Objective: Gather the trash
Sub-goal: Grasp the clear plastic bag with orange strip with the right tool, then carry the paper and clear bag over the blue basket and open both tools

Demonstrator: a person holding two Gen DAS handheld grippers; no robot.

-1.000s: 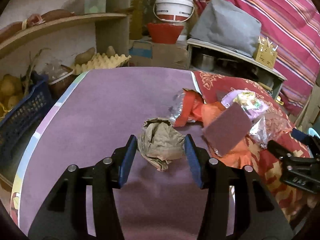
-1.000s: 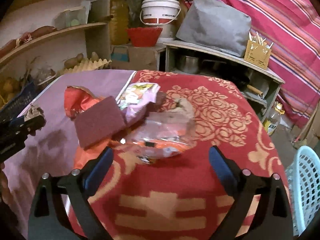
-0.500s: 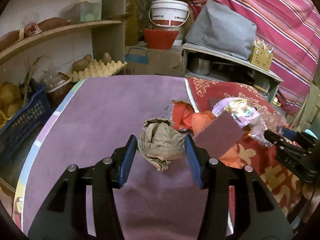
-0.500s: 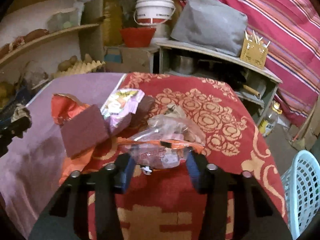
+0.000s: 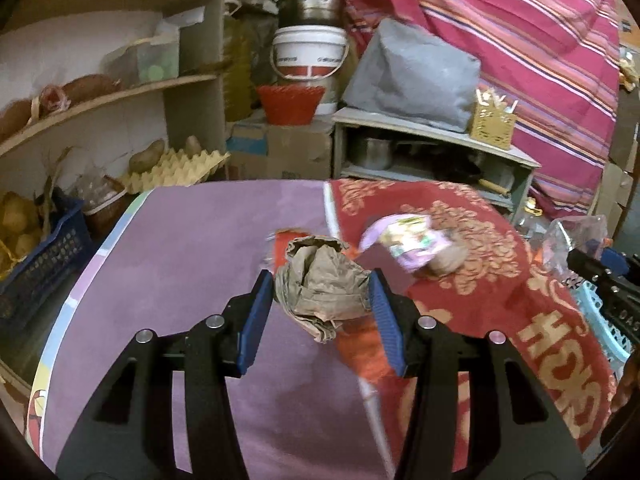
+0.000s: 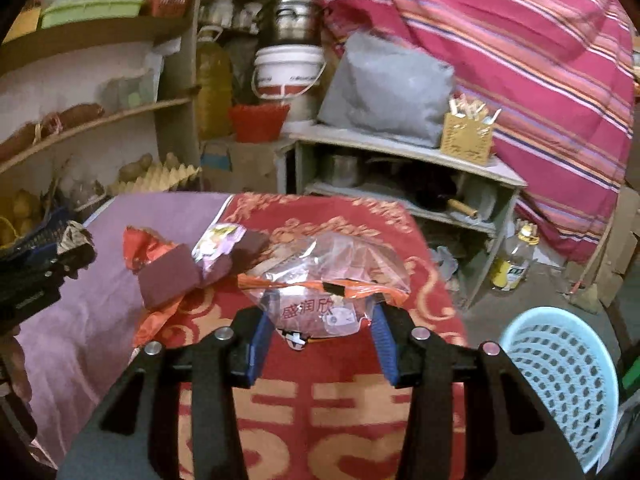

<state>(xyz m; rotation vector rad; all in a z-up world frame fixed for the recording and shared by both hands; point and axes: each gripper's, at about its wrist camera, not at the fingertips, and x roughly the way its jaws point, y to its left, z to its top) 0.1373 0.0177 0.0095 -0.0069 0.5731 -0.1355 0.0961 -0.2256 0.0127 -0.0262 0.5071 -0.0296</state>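
Note:
My left gripper (image 5: 322, 298) is shut on a crumpled brown paper ball (image 5: 322, 286) and holds it above the purple tabletop (image 5: 180, 264). My right gripper (image 6: 320, 320) is shut on a clear plastic bag with an orange strip (image 6: 324, 280), lifted above the red patterned cloth (image 6: 320, 408). A purple snack wrapper (image 6: 218, 246), a maroon sponge pad (image 6: 168, 276) and an orange wrapper (image 6: 144, 246) lie on the table to the left of the bag. The purple wrapper also shows in the left wrist view (image 5: 408, 240).
A light blue mesh basket (image 6: 560, 384) stands on the floor to the right of the table. Shelves with potatoes and an egg tray (image 5: 172, 164) lie behind on the left. A low shelf with pots (image 6: 400, 168) and an oil bottle (image 6: 514, 260) stand behind.
My right gripper closed on the clear plastic bag and lifted it. My left gripper rose with the paper ball, and both views pulled up and back from the table.

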